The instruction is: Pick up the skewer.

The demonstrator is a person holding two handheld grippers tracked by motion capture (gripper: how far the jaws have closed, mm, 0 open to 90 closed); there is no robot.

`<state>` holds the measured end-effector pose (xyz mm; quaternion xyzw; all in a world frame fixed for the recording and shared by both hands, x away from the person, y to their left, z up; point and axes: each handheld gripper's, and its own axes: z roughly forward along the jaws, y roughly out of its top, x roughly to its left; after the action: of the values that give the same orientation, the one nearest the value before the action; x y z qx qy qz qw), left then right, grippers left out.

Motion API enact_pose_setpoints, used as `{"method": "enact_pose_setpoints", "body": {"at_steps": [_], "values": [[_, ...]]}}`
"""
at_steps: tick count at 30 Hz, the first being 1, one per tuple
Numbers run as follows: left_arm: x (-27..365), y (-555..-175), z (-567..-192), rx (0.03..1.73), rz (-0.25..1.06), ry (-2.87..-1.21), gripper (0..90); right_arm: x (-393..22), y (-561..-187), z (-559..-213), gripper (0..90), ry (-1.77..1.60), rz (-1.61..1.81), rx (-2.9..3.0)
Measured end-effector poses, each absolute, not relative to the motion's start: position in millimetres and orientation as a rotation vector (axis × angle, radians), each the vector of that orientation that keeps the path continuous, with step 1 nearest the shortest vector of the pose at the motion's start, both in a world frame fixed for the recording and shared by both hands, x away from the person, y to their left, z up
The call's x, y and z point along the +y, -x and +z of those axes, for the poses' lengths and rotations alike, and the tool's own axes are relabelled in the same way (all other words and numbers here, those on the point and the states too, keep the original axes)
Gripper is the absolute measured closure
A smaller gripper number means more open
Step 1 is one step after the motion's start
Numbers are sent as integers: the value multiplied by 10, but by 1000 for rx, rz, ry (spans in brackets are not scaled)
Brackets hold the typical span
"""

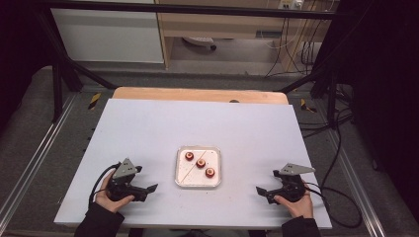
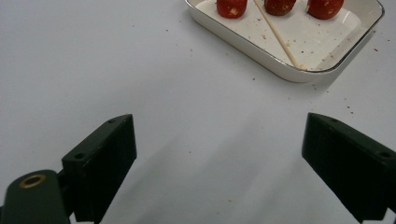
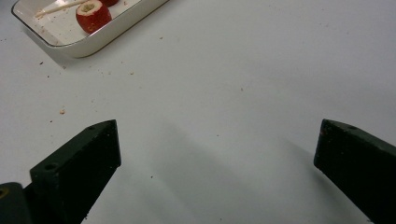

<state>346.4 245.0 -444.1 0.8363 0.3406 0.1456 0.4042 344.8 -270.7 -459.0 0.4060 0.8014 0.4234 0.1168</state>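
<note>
Between the black fingers of the left gripper (image 1: 148, 189) and those of the right gripper (image 1: 263, 191), both spread wide and holding nothing, lies bare white table (image 1: 148, 128). Midway between the two sits a shallow white tray (image 1: 198, 183), square with rounded corners and a thin dark rim. Three red hollowed fruit pieces (image 1: 200, 163) rest in it in a slanting row, beside a thin wooden skewer (image 2: 278, 35). Crumbs speckle the smooth table near the tray. Open room surrounds it to every table edge.
</note>
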Motion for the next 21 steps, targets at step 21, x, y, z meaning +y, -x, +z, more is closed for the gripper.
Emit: {"method": "enact_pose_setpoints", "body": {"at_steps": [21], "values": [[2055, -3529, -4237, 846, 366, -2137, 111, -2694, -3449, -4588, 11, -1179, 1233, 2352]]}}
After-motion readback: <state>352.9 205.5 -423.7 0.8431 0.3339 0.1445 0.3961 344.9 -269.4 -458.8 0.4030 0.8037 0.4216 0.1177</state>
